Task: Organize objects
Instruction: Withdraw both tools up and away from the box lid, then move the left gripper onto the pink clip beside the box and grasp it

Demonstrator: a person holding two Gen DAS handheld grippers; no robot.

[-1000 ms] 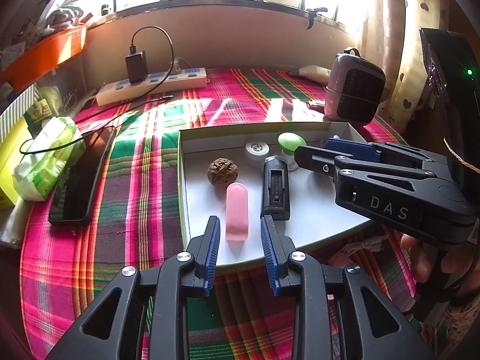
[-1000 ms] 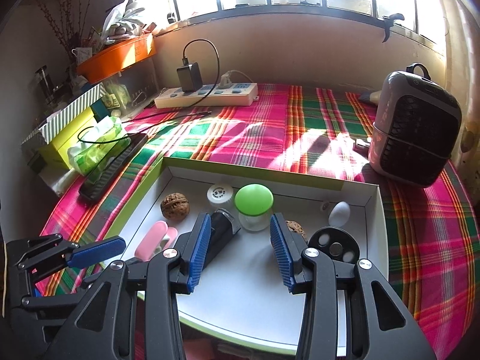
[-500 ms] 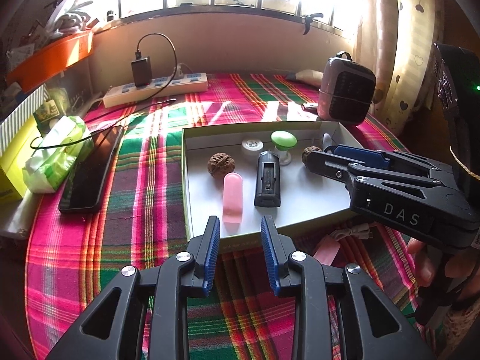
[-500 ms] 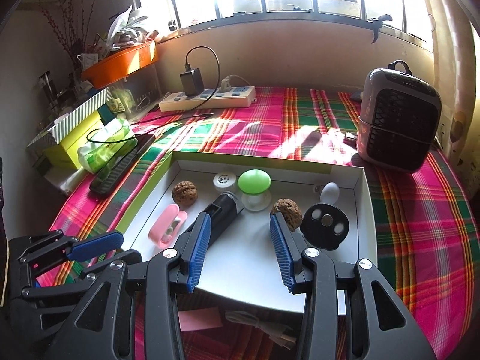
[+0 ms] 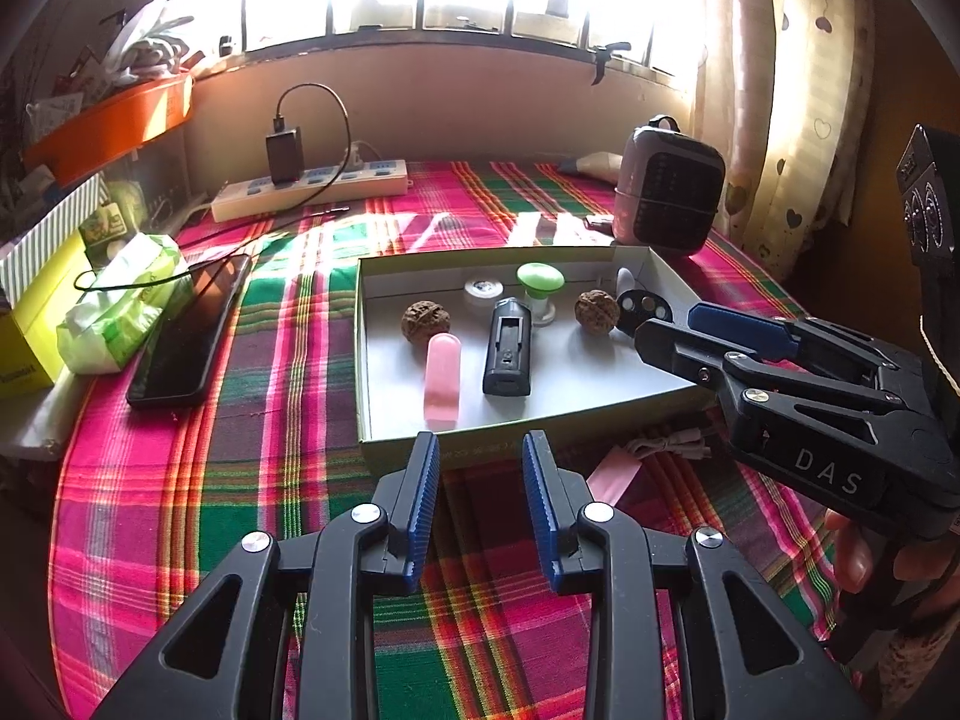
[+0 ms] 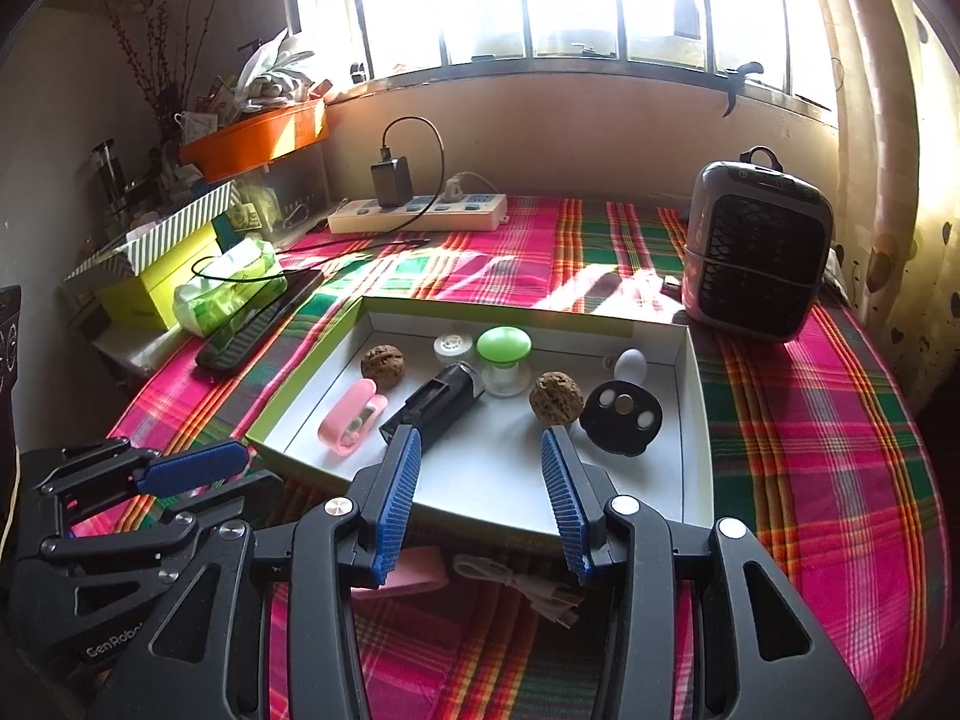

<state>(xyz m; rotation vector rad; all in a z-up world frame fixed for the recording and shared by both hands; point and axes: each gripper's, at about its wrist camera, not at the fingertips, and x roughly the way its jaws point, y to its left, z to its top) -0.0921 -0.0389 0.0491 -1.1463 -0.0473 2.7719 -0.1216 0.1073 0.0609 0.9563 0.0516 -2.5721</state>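
A shallow white box [image 5: 359,348] [image 6: 699,420] lies on the plaid cloth. It holds two walnuts [image 5: 425,321] [image 6: 556,397], a pink case [image 5: 443,375] [image 6: 351,423], a black device [image 5: 508,354] [image 6: 438,405], a green-capped jar [image 5: 540,279] [image 6: 504,345] and a black disc [image 6: 621,417]. My left gripper [image 5: 478,450] [image 6: 198,468] hangs open and empty before the box's front wall. My right gripper [image 6: 480,438] [image 5: 690,324] hovers over the box's near edge, its jaws opening with nothing between them. A pink flat piece [image 5: 612,471] [image 6: 414,579] and a white cable [image 5: 666,441] [image 6: 528,588] lie outside the box.
Left of the box lie a black phone [image 5: 192,330], a green tissue pack [image 5: 120,306] and a yellow carton [image 5: 30,324]. A power strip [image 5: 312,189] with a charger sits by the back wall. A small heater [image 6: 756,258] stands at the back right.
Both grippers have drawn back from the box toward the near side. The pink flat piece and the cable in front of the box have come into view. The right jaws stand slightly wider.
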